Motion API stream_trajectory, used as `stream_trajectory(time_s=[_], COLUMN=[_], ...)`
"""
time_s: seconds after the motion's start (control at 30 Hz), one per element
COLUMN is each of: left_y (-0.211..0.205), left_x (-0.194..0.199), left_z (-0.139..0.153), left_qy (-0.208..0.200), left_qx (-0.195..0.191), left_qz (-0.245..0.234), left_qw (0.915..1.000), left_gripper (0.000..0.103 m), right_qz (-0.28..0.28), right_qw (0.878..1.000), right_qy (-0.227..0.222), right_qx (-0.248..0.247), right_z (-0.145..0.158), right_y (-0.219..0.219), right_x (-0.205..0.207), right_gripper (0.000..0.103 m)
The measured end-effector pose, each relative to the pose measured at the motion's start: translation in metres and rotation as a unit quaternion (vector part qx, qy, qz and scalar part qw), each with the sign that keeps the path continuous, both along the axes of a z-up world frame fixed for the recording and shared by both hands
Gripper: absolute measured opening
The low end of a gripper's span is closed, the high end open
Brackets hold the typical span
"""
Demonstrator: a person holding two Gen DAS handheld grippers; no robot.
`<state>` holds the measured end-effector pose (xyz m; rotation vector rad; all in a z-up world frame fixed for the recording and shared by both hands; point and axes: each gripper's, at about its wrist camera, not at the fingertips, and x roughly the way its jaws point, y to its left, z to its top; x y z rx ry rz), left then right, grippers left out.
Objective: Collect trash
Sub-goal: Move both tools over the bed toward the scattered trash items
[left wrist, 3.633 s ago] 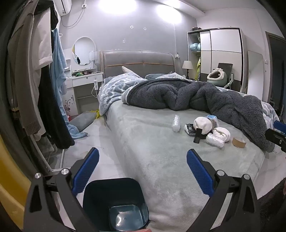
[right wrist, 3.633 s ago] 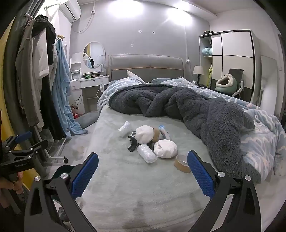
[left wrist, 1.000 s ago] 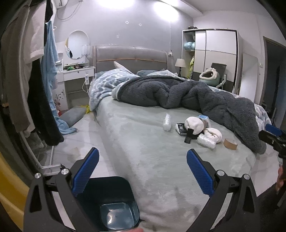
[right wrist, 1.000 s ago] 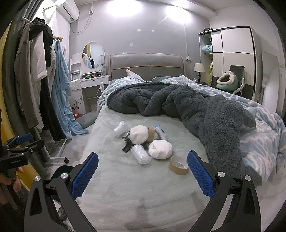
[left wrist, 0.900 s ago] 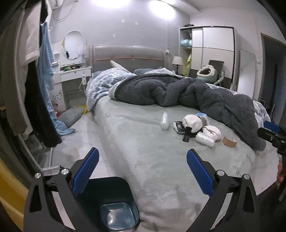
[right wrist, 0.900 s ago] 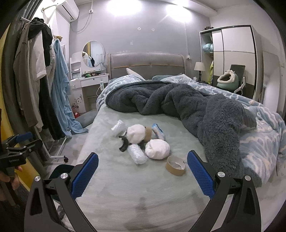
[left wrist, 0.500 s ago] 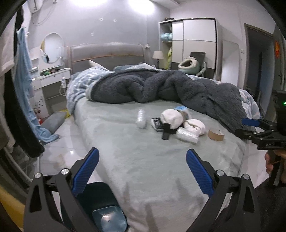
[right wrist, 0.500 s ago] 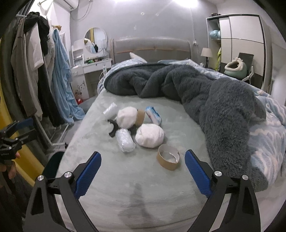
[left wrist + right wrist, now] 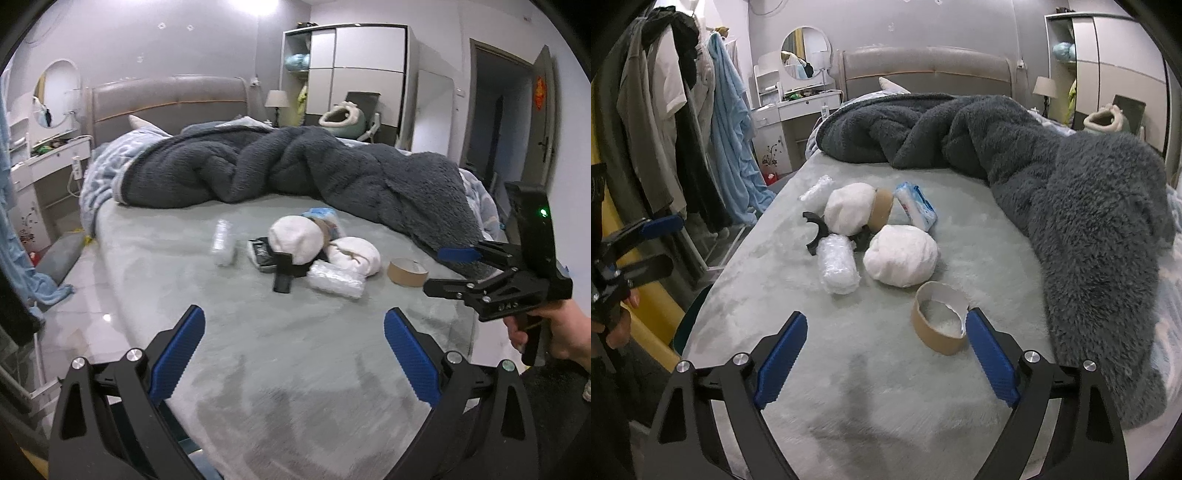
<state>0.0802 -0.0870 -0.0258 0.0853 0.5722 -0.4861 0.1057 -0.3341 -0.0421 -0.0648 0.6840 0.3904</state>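
Trash is heaped near the middle of the bed (image 9: 879,387), on the pale green cover. Items listed: cardboard tape core (image 9: 940,319), nearest the right gripper (image 9: 886,350), just beside its right pad, standing on its rim; white wad (image 9: 901,254) behind the core; bubble-wrap roll (image 9: 837,264) to the left of that wad; second white wad (image 9: 849,208) further back, with a brown core (image 9: 881,208) against it; blue-and-white packet (image 9: 916,206) to the right of these; black curved piece (image 9: 814,236) at the left of the heap, partly under the roll; clear crumpled plastic (image 9: 816,188) at the far left, slightly apart.

Right gripper: held over the near bed edge, pointed down at the heap; jaws released but lately narrowed somewhat; nothing is pressed between the pads, the tape core lying beside one pad only.

Left gripper (image 9: 295,347): held at the bed's other side, jaws released and wide, nothing between them. From there the same heap is seen beyond its pads, with the right gripper and the hand (image 9: 554,332) holding it at the right edge.

Grey fleece blanket (image 9: 1071,192) is bunched across the far and right part of the bed. Clothes (image 9: 665,110) are hung on a rack to the left.
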Motion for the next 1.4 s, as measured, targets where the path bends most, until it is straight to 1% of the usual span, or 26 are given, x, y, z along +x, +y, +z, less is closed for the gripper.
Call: stream_trajectory(time_s=[0.13,0.33,0.53,0.6,0.8,1.03,1.1,1.2,1.27,1.4], left_y=[-0.014,-0.03,-0.04,-0.043,-0.051,-0.057,-0.058,-0.061,-0.063,-0.068], left_x=[0.015,0.03,0.047,0.053,0.069,0.082,0.086,0.09,0.093,0.096], left_z=[-0.011,-0.022,-0.028,-0.029,-0.037,-0.048,-0.05,-0.053,-0.054,-0.055], left_qy=[0.014,0.023,0.03,0.035,0.046,0.057,0.061,0.065,0.069,0.077], left_qx=[0.01,0.012,0.008,0.004,0.006,0.011,0.009,0.005,-0.005,-0.011], left_qz=[-0.024,-0.054,-0.062,-0.062,-0.057,-0.06,-0.065,-0.075,-0.085,-0.1], left_qw=[0.9996,0.9982,0.9976,0.9975,0.9973,0.9965,0.996,0.9951,0.994,0.9919], left_gripper=[0.098,0.097,0.097,0.096,0.09,0.09,0.09,0.09,0.09,0.09], right_qz=[0.0,0.01,0.014,0.022,0.042,0.052,0.051,0.046,0.046,0.047], right_qw=[1.0,1.0,0.999,0.999,0.998,0.997,0.997,0.997,0.997,0.996], right_qy=[0.008,0.019,0.035,0.042,0.057,0.063,0.063,0.063,0.064,0.066], right_qx=[-0.007,-0.011,-0.008,-0.004,0.0,0.009,0.009,0.01,0.013,0.027], right_z=[-0.007,-0.017,-0.029,-0.033,-0.041,-0.042,-0.042,-0.042,-0.042,-0.04], right_y=[-0.006,-0.01,-0.018,-0.02,-0.018,-0.02,-0.022,-0.025,-0.027,-0.032], right_x=[0.013,0.031,0.046,0.05,0.056,0.061,0.062,0.062,0.062,0.06], right_gripper=[0.086,0.084,0.082,0.076,0.069,0.058,0.051,0.046,0.043,0.042])
